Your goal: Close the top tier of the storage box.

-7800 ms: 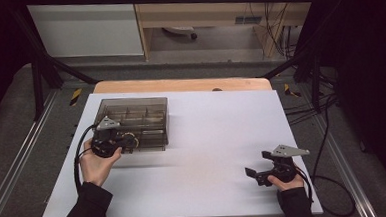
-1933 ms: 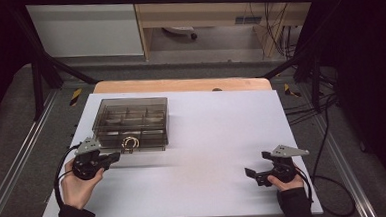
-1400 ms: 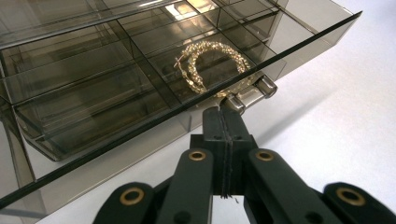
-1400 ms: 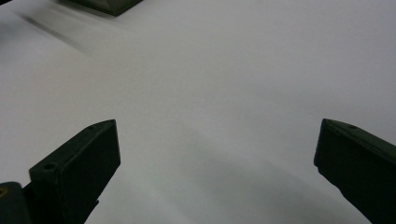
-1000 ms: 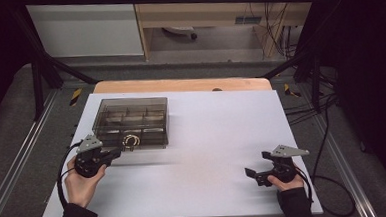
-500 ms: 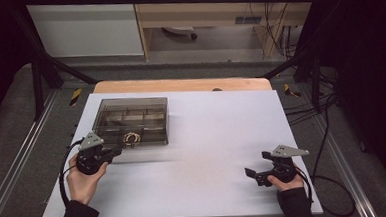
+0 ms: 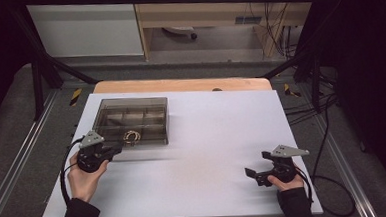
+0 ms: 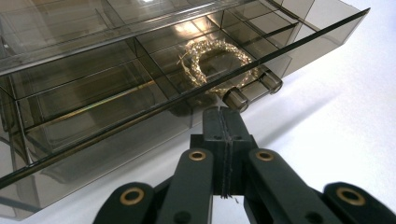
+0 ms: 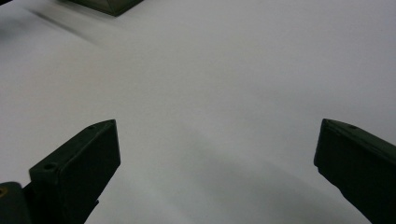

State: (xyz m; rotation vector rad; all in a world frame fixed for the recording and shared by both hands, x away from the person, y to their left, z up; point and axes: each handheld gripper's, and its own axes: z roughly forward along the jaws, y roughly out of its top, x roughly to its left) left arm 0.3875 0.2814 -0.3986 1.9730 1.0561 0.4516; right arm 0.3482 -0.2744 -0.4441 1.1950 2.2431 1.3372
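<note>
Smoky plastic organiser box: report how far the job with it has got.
Done: a gold bracelet lies in a front compartment of the box, with the clear lid low over it. In hand: the left claw, jaws shut on nothing, sits at the lid's front edge by its latch tabs. Left: whether the lid is latched cannot be told. The right claw waits open above the table.

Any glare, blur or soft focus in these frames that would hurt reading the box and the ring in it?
High view: dim surroundings, the smoky box dark on the bright white table, a smeared streak below it. Left gripper view: glare on the lid edge and dividers; gold ring readable through tinted plastic, shut left gripper sharp. Right gripper view: right gripper open, jaws soft-edged over featureless table.
</note>
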